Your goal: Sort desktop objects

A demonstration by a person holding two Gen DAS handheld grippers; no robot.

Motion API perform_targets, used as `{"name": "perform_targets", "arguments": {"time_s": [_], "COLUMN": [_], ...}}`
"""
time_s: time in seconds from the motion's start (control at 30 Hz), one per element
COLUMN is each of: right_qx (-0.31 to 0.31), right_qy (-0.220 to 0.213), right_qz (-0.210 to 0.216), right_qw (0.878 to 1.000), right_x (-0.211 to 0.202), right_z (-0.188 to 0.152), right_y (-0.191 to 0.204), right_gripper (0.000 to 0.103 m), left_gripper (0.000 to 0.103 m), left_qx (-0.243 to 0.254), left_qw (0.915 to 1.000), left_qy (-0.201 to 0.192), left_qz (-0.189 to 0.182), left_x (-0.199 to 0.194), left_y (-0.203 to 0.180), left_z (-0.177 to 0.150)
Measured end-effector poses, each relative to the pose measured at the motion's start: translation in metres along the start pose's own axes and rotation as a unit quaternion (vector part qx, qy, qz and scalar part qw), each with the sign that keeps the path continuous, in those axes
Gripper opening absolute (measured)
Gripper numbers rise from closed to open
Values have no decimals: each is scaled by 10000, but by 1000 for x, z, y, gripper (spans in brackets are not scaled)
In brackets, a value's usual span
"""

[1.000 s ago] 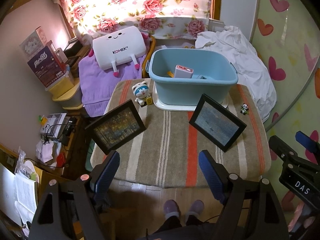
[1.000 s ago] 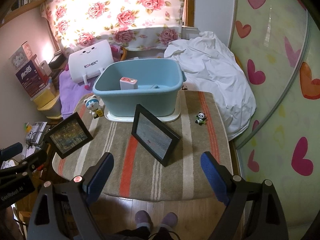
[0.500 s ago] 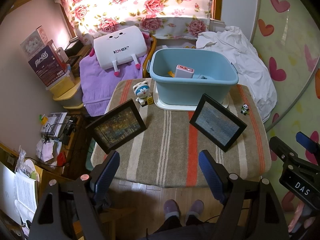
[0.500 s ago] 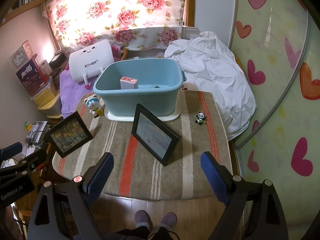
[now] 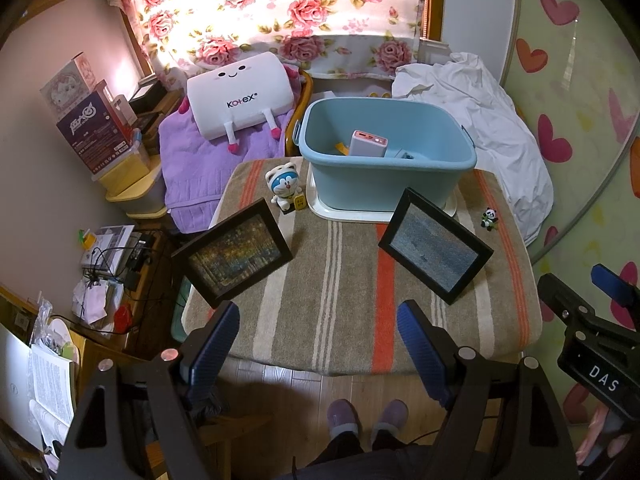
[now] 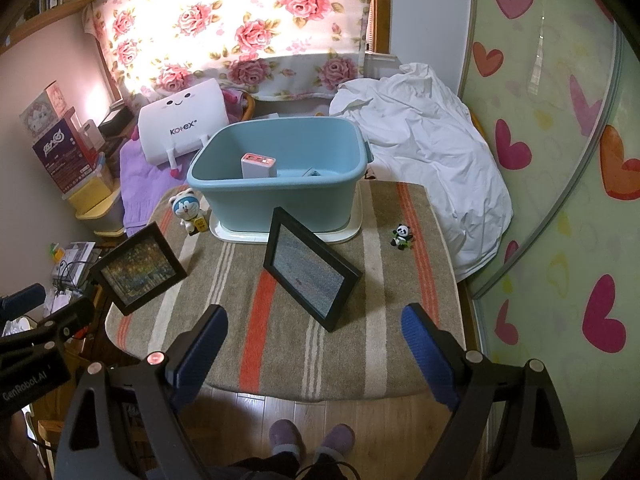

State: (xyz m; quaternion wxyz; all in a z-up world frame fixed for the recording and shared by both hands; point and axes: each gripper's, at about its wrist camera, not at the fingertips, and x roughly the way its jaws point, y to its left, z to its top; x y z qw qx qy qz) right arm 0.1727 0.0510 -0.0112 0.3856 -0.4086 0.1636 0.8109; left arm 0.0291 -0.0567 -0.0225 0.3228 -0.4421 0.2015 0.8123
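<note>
Sorting looks barely half done: a power bank [image 5: 369, 144] already stands in the blue tub [image 5: 384, 184] at the table's [image 5: 340, 296] twelve o'clock edge, while both grippers, the left gripper [image 5: 318, 344] and right gripper [image 6: 316, 344], hover at six o'clock with fingers spread wide and nothing between them. Two black picture frames are propped upright, the left frame [image 5: 234, 252] at nine o'clock with its long axis running toward two, the right frame [image 6: 310, 272] near centre running toward four. Next comes a reach to one frame's edge, likely; the cat figurine [image 5: 285, 190] and tiny panda [image 6: 402, 236] wait beside the tub.
</note>
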Motion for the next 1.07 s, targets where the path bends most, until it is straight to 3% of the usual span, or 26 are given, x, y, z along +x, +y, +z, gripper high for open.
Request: {"name": "perform_targets", "arguments": {"time_s": [1.07], "right_qx": [27], "right_qy": [-104], "right_qz": [51], "right_qw": [9999], "right_x": [-11], "right_z": [-1], "right_y": [1], "right_gripper": [92], "left_gripper": [85], "left_qx": [30], "left_qw": [10000], "left_qy": [-84], "left_qz": [-34], "left_x": [-8], "left_y": [-2], "left_z": [0]}}
